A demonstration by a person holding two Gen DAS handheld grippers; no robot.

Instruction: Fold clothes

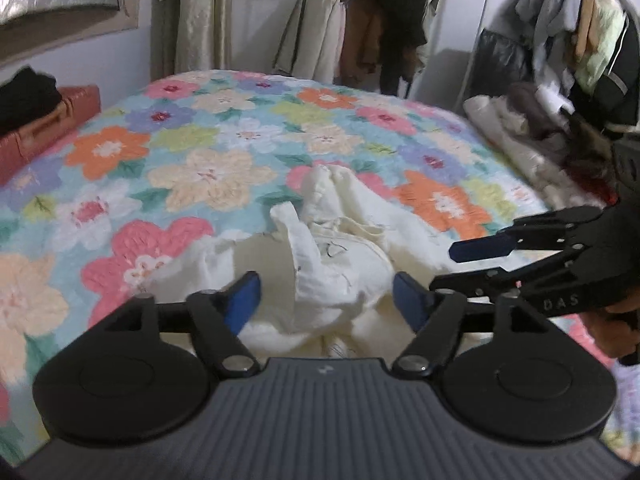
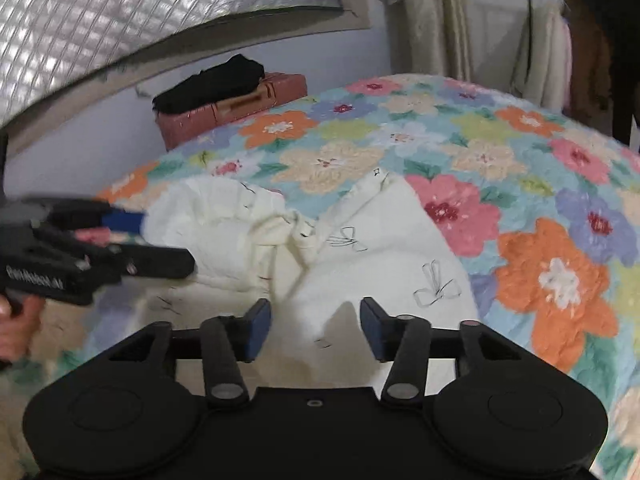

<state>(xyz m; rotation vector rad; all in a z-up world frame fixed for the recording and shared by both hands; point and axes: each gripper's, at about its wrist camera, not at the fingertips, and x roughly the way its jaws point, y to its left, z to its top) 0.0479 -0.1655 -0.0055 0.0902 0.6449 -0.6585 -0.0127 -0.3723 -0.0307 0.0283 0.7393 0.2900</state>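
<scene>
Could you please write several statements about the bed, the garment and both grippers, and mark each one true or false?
1. The cream garment lies crumpled on the floral quilt. True.
2. The left gripper is shut on the garment. False: its jaws are open, with cloth lying between them but not clamped.
3. The right gripper is open above the garment. True.
4. The garment is plain, with no pattern. False: it carries small line-drawn bows.
5. A black cloth lies on the reddish case at the bed's far side. True.
</scene>
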